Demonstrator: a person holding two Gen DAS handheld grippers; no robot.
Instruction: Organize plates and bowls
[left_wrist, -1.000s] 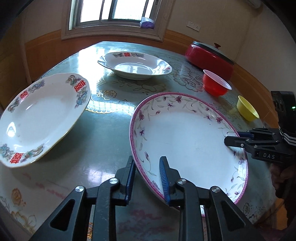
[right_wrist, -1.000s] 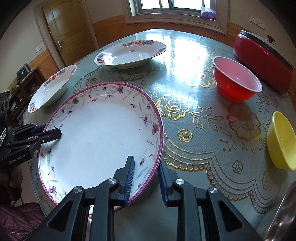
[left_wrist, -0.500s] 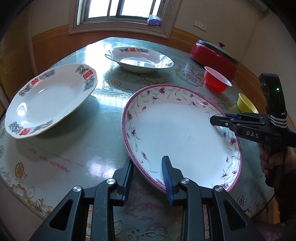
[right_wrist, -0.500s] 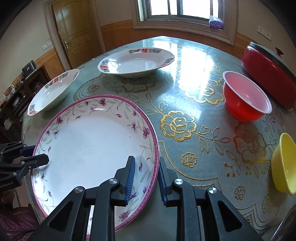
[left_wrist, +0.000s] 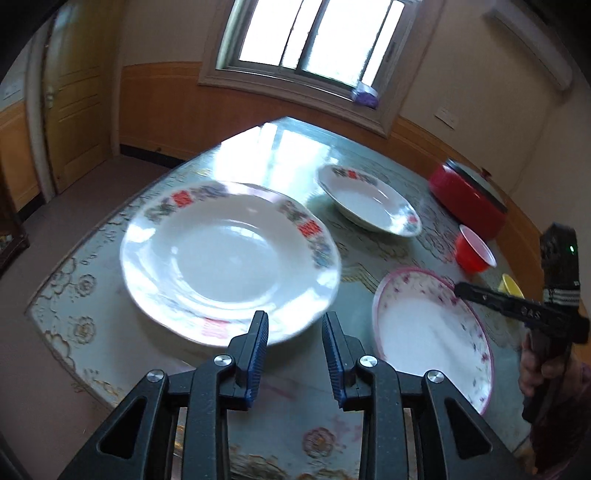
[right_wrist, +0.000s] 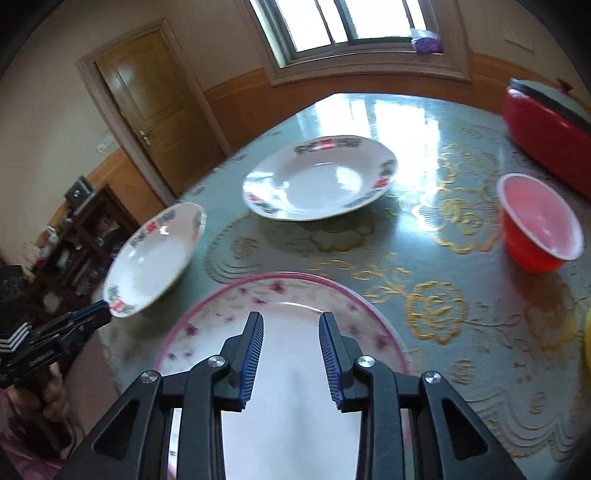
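Left tool (left_wrist: 291, 339): jaws stand narrowly apart, nothing gripped. They have just been opening. The near rim of the white plate with red-and-blue border (left_wrist: 229, 258) shows in the gap between the blue pads (left_wrist: 257, 354); whether the pads touch that rim cannot be told, since the picture is blurred there.

Right tool (right_wrist: 291, 343): jaws also narrowly apart and just been opening, nothing held. It hangs over the near part of the pink-rimmed floral plate (right_wrist: 295, 299). In the left wrist view this tool (left_wrist: 461, 288) reaches in from the right above the same plate (left_wrist: 424, 332), with a hand (left_wrist: 535, 373) on its grip.

Pink-rimmed floral plate: flat on the table (right_wrist: 461, 332), at the near edge, just right of the red-and-blue bordered plate.

White plate with red-and-blue border: on the left side of the table, close to the table's left edge. In the right wrist view (right_wrist: 155, 258) it appears tilted, with the left tool's tip (right_wrist: 92, 314) at its near rim.

Second bordered plate (right_wrist: 317, 177): flat on the table, farther back, near the middle.

Red bowl (right_wrist: 539, 221): upright, on the right, well apart from the plates.

Yellow bowl (left_wrist: 511, 288): only a sliver seen, right edge, behind the right tool.

Red pot with lid (left_wrist: 469, 203): far right of the table.

Beyond the table: window (left_wrist: 314, 37), wooden door (right_wrist: 155, 110).
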